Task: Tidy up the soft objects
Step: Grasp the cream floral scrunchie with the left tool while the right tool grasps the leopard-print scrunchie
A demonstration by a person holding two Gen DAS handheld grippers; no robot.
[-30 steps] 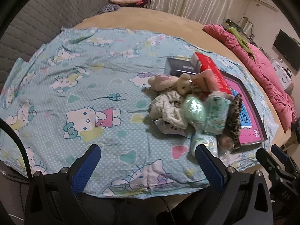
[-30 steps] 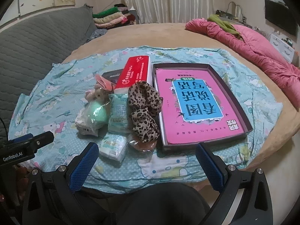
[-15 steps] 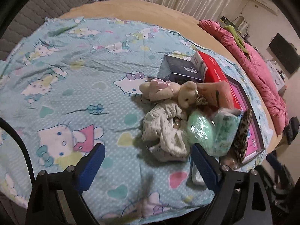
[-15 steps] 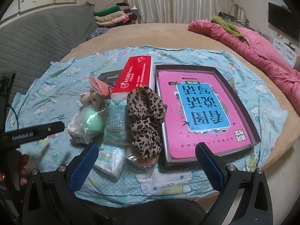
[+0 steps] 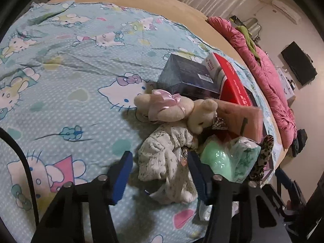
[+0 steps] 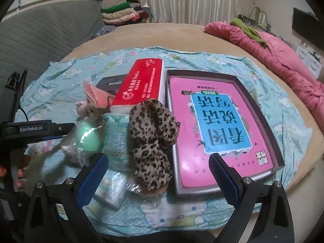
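Now | left tongs (image 5: pixel 160 174) closer in than 1 s ago, jaws just closing around white floral cloth (image 5: pixel 166 162) on bed sheet (image 5: pixel 70 77), pads not yet pressing | right tongs (image 6: pixel 158 174) released over leopard scrunchie (image 6: pixel 151 141) | pick likely next

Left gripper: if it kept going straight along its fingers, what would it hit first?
Most likely the white floral cloth, already lying between the fingers of the left gripper, which have just been closing. Contact is unclear; the teddy bear lies beyond.
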